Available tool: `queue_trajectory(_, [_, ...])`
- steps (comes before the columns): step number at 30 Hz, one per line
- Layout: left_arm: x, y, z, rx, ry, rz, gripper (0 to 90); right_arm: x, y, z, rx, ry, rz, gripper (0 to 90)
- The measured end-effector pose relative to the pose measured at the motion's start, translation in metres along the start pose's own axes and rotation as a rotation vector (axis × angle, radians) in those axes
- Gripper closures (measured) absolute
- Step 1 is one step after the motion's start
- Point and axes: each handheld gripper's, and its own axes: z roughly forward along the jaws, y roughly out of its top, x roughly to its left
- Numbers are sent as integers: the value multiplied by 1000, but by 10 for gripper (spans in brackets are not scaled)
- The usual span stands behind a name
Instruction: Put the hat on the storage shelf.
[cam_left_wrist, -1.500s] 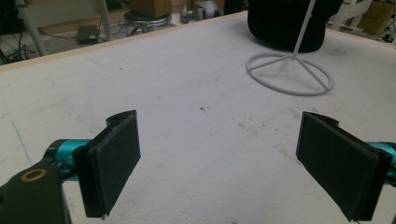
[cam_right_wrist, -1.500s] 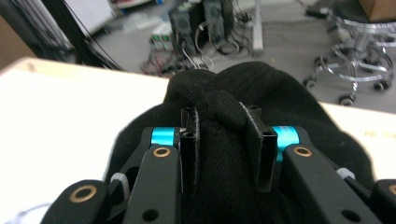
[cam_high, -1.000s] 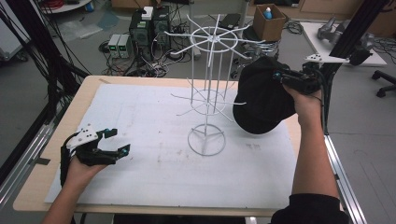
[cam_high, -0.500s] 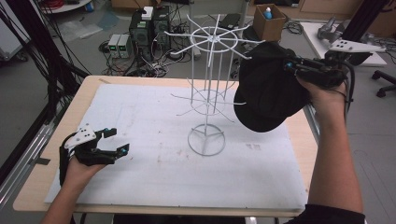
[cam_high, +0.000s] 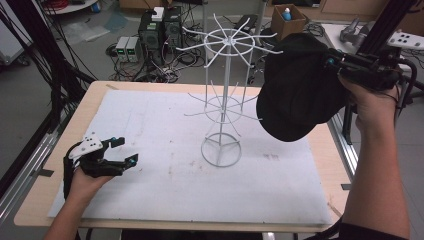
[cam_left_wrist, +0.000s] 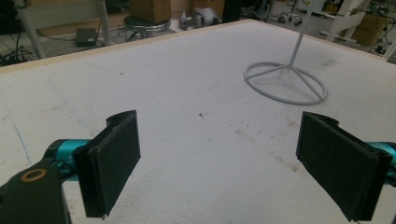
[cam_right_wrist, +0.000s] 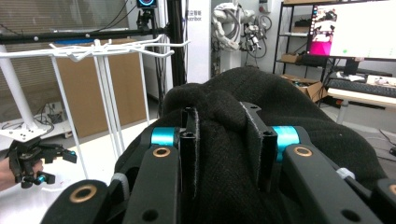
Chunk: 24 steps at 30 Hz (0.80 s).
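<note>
Forearms enter from the near edge of the high view, each hand holding a black two-jaw tool. Nearest, at the left, the left hand-held gripper (cam_high: 120, 152) rests low over the worktop (cam_high: 165, 200), its jaws spread wide with nothing between them; in the left gripper view its flat, felt-like black pads (cam_left_wrist: 114, 165) stand well apart over the bare white surface. That surface is a pale, slightly scuffed sheet with a few brown specks, laid on a light wooden board. Farther in, near the middle, stands a white wire rack (cam_high: 223, 100): a ring base, a thin upright pole, and two tiers of hooked spokes fanning out like wheel rims. To the right and raised above the worktop, level with the rack's upper half, the right hand-held gripper (cam_high: 334, 65) pinches a black cap (cam_high: 300, 90) of soft, fuzzy knit-like fabric; in the right gripper view the jaws press together on a fold of the cloth (cam_right_wrist: 224, 140). The cap hangs in the air just beside the top spokes, not touching them as far as can be told. Judging by this, the cap is lifted and carried close, but hanging it on a hook is not yet done.
</note>
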Motion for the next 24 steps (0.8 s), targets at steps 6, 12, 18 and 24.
queue_trajectory(6, [0,0,0,-3,2,-7,139,4,6,-6,-6,5,-23,709])
queue_trajectory(12, [0,0,0,2,2,-3,139,7,12,-19,-26,8,-30,709])
queue_trajectory(18, [0,0,0,-1,2,-6,139,12,19,-30,-51,19,-45,709])
queue_trajectory(24, [-2,0,1,2,-2,-1,139,19,33,-45,-101,34,-61,709])
